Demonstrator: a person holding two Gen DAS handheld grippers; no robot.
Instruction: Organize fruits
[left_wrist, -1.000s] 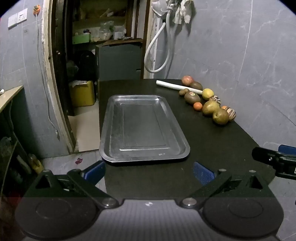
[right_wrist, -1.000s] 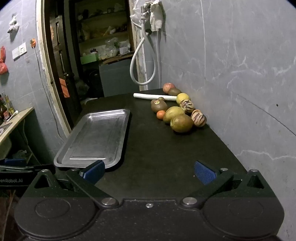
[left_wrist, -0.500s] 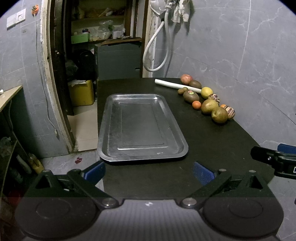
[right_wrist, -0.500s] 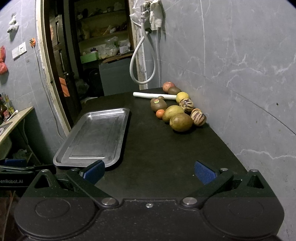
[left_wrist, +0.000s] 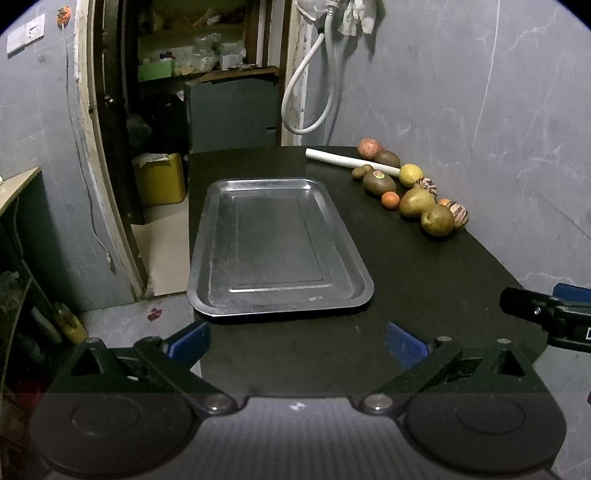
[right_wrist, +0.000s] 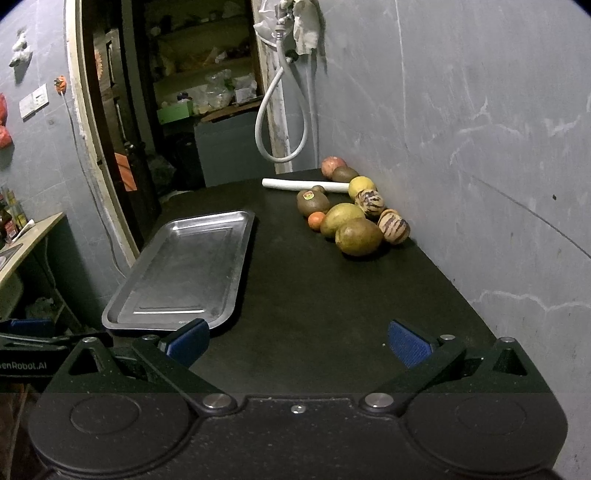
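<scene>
An empty metal tray (left_wrist: 277, 243) (right_wrist: 184, 269) lies on the black table. Several fruits are lined up along the grey wall: a green mango (right_wrist: 357, 236) (left_wrist: 437, 220) nearest, a second mango (right_wrist: 341, 218), two striped fruits (right_wrist: 394, 226), a small orange (right_wrist: 316, 220) (left_wrist: 390, 199), a kiwi with a sticker (right_wrist: 312, 202) (left_wrist: 378, 181), a lemon (right_wrist: 361, 184) and a red apple (right_wrist: 332, 164). My left gripper (left_wrist: 297, 341) is open over the table's near edge, short of the tray. My right gripper (right_wrist: 297, 338) is open, well short of the fruits. Neither holds anything.
A white tube (right_wrist: 304, 184) lies across the table's far end by the fruits. A hose (right_wrist: 280, 122) hangs on the wall behind. The table's left edge drops to the floor beside a doorway (left_wrist: 155, 147). The right gripper's side (left_wrist: 546, 314) shows in the left wrist view.
Both grippers have eased slightly forward and the views shifted a little; the fruits look a touch nearer in the right wrist view. Tray and fruits have not moved.
</scene>
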